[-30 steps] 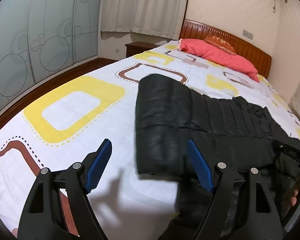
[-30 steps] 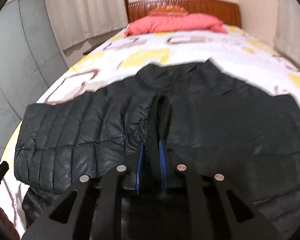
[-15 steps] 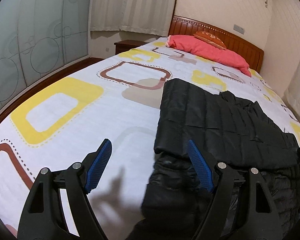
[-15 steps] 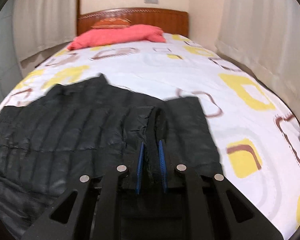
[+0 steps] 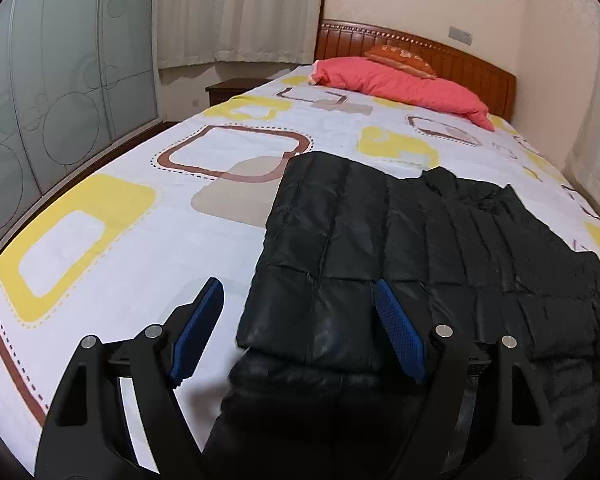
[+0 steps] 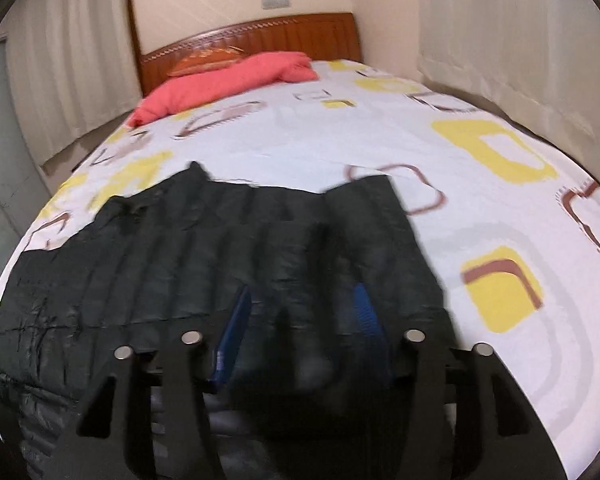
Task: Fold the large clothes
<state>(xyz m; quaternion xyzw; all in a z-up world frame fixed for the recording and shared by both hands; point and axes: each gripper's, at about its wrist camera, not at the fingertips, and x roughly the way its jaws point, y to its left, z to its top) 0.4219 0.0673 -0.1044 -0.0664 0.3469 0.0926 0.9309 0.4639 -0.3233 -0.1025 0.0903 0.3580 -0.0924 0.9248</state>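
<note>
Both tools were over the black puffer jacket (image 5: pixel 420 248) on the bed (image 5: pixel 148 240): your left tool (image 5: pixel 300 332) gaped empty, your right tool (image 6: pixel 300 320) was opening, fabric between its jaws.

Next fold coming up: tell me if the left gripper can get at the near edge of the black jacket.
Probably yes. The left gripper is open, the black jacket edge lies just ahead between its fingers, and nothing sits between on the bed sheet.

A black quilted puffer jacket (image 5: pixel 400 248) lies flat on the bed, filling the lower centre and right of the left wrist frame, one sleeve folded across its body; its collar points toward the upper right
</note>
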